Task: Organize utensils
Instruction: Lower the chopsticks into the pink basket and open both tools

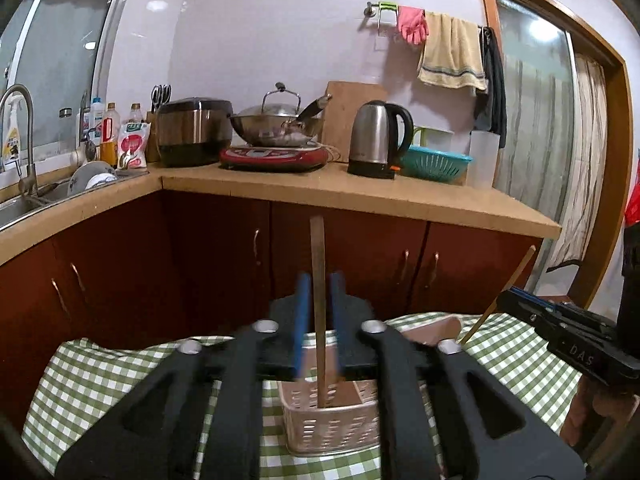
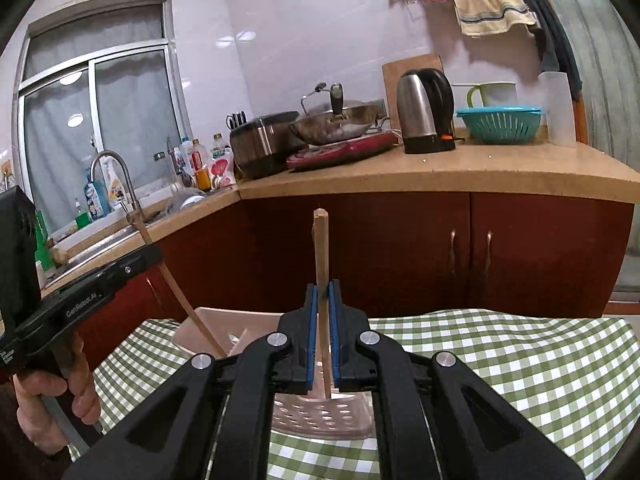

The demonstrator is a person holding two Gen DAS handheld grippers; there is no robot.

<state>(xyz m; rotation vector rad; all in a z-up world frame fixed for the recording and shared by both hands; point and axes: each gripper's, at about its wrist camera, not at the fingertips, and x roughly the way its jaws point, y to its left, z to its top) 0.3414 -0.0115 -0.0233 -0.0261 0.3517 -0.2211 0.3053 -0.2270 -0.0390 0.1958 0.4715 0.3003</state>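
Observation:
A wooden chopstick [image 1: 319,304] stands upright between the blue pads of my left gripper [image 1: 319,322], its lower end inside a pink perforated utensil basket [image 1: 332,426] on the checked tablecloth; the pads stand a little apart from it. My right gripper [image 2: 323,332] is shut on a second wooden chopstick [image 2: 322,280], held upright over a pink perforated basket [image 2: 320,412]. In the left wrist view the right gripper [image 1: 520,304] shows at the right with its chopstick [image 1: 500,300]. In the right wrist view the left gripper [image 2: 152,258] shows at the left with its chopstick [image 2: 176,284].
The table has a green-and-white checked cloth [image 2: 500,352]. A pink tray [image 2: 208,328] lies behind the basket. Beyond are red cabinets [image 1: 224,256] and a counter [image 1: 360,188] with a kettle [image 1: 380,136], wok, rice cooker, teal colander [image 2: 500,120] and a sink [image 1: 24,200] at left.

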